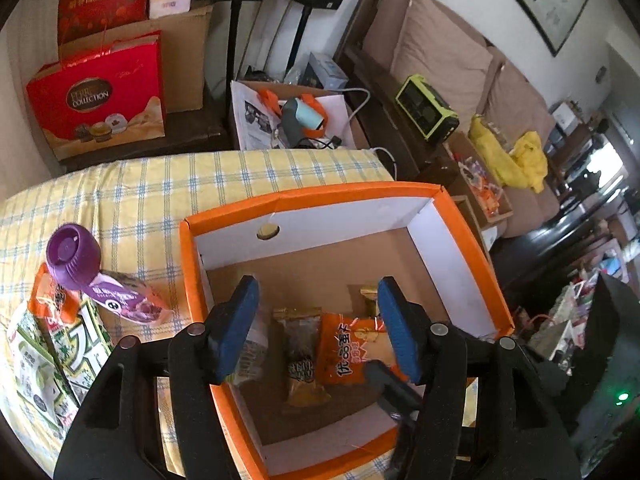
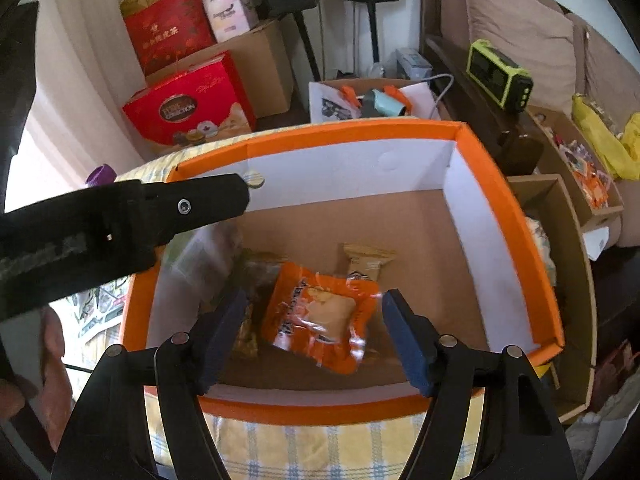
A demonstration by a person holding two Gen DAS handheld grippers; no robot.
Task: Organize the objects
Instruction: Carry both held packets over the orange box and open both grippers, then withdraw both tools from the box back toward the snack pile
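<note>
The sorting looks partly done. Inside the orange box [image 1: 456, 216], which sits on the checked cloth at the right-hand end of the tabletop [image 1: 120, 192], several snack packets already lie near the box's near-left corner: an orange packet [image 1: 352, 350], a dark packet with a gold end [image 1: 302, 354], a tan one [image 2: 366, 260] further in, and a pale clear one by the left wall, partly hidden.

Still outside, by the tabletop's left edge, wait a purple-capped pouch [image 1: 104, 280] and a green-and-white carton [image 1: 52, 360], with an orange packet [image 1: 48, 300] propped between them. In my judgement these three are what remains.

The left claw [image 1: 316, 328] hangs over the box with its jaws apart and nothing pressed between the pads. The right claw [image 2: 312, 340] also stands open above the orange packet, not touching it.

Readable writing: the red gift bag [image 1: 100, 96] on the bench behind says "COLLECTION". The orange packet carries Chinese characters, and so does the red box above the gift bag; I cannot read either reliably.
</note>
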